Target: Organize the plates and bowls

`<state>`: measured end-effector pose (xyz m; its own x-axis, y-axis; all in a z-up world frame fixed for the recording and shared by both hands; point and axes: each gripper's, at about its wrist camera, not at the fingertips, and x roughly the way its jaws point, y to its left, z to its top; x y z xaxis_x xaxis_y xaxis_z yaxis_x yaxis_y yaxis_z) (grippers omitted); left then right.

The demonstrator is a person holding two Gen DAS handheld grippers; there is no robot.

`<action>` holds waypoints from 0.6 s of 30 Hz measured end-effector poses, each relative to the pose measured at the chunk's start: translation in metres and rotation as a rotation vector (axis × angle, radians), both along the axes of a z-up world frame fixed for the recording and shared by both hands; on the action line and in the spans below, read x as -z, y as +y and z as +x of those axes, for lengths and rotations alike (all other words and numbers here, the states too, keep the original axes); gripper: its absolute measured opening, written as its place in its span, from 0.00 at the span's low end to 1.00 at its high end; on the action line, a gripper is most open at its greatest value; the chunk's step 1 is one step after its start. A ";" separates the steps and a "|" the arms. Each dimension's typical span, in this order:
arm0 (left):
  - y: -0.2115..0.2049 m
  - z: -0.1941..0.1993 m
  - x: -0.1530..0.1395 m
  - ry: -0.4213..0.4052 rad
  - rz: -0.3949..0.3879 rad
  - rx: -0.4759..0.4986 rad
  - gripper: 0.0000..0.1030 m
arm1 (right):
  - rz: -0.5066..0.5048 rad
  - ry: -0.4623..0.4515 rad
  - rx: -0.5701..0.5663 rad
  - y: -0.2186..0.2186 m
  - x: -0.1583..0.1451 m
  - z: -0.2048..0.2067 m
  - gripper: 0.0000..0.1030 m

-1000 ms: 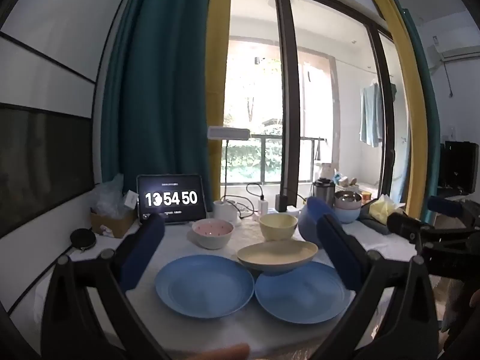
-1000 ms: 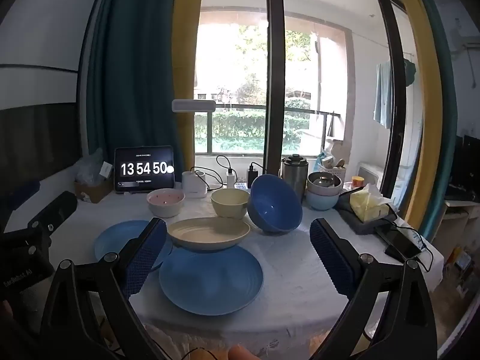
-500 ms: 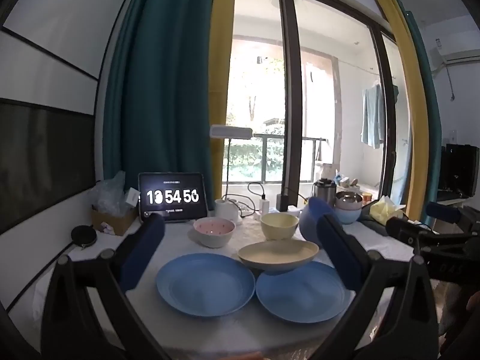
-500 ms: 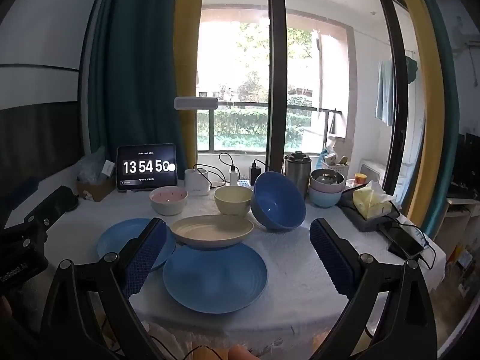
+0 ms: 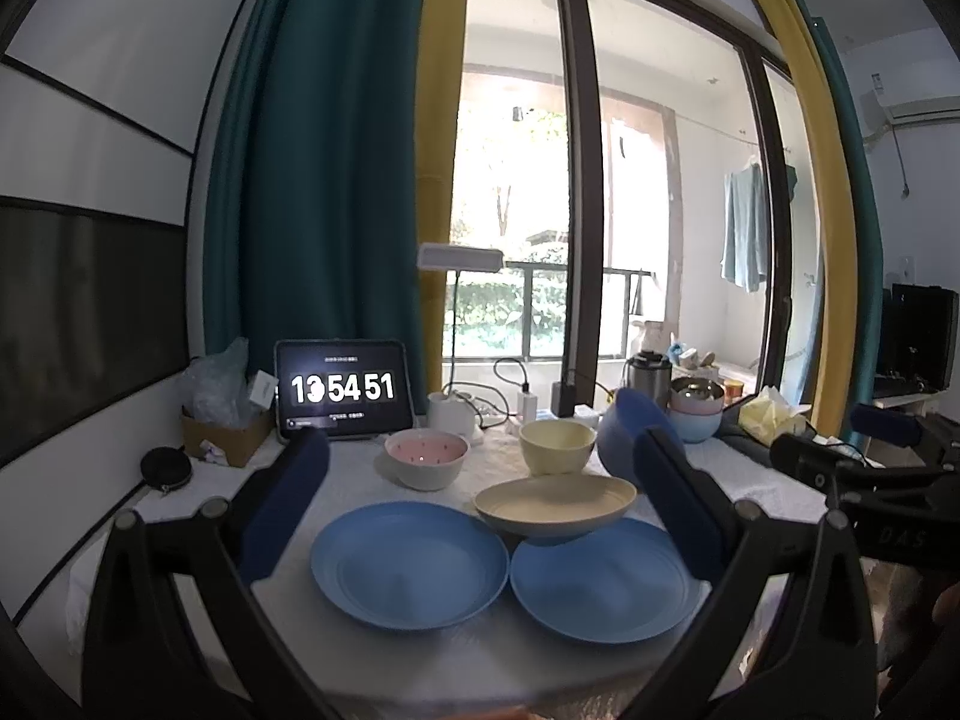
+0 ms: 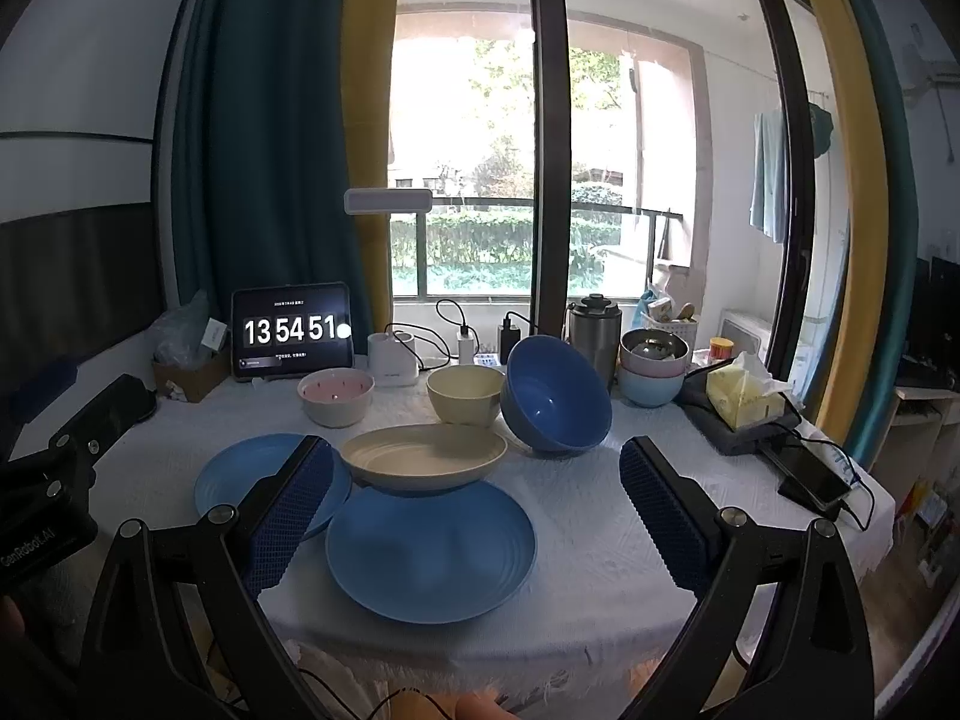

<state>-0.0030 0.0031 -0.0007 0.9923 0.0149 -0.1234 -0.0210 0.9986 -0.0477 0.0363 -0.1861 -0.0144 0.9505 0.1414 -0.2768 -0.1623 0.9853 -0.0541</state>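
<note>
Two blue plates lie side by side at the table's front: the left plate (image 5: 409, 564) (image 6: 264, 480) and the right plate (image 5: 600, 585) (image 6: 429, 552). A cream shallow dish (image 5: 555, 504) (image 6: 423, 459) rests with its front on the right plate's far rim. Behind stand a pink bowl (image 5: 426, 459) (image 6: 336, 396), a cream bowl (image 5: 557, 446) (image 6: 465, 395) and a tilted dark blue bowl (image 6: 555, 402) (image 5: 624, 438). My left gripper (image 5: 480, 516) and right gripper (image 6: 477, 504) are both open, held above the table's near edge with nothing between their fingers.
A tablet clock (image 6: 292, 330) stands at the back left beside a cardboard box (image 5: 225, 435). Chargers, a lamp base (image 6: 393, 357), a steel flask (image 6: 594, 327), stacked bowls (image 6: 651, 369), a tissue pack (image 6: 744, 396) and a phone (image 6: 810, 477) crowd the back and right.
Both views have shifted slightly, the dishes sitting a little higher in frame. The clock now reads 13 54 51. No dish has moved.
</note>
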 end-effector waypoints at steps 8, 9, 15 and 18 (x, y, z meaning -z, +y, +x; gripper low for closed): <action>0.000 0.002 0.001 0.005 0.000 0.001 0.99 | 0.003 0.006 0.000 -0.002 0.000 0.000 0.96; 0.000 0.002 0.002 0.006 0.000 0.001 0.99 | 0.003 0.006 0.000 -0.002 0.000 0.001 0.96; 0.000 0.004 0.003 0.011 -0.004 0.000 0.99 | 0.003 0.007 0.001 -0.002 0.000 0.001 0.96; 0.000 0.005 0.004 0.013 -0.005 -0.001 0.99 | 0.005 0.010 0.003 -0.002 0.001 0.001 0.96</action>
<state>0.0022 0.0028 -0.0050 0.9905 0.0155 -0.1364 -0.0228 0.9984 -0.0527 0.0372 -0.1886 -0.0150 0.9482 0.1397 -0.2854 -0.1596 0.9860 -0.0476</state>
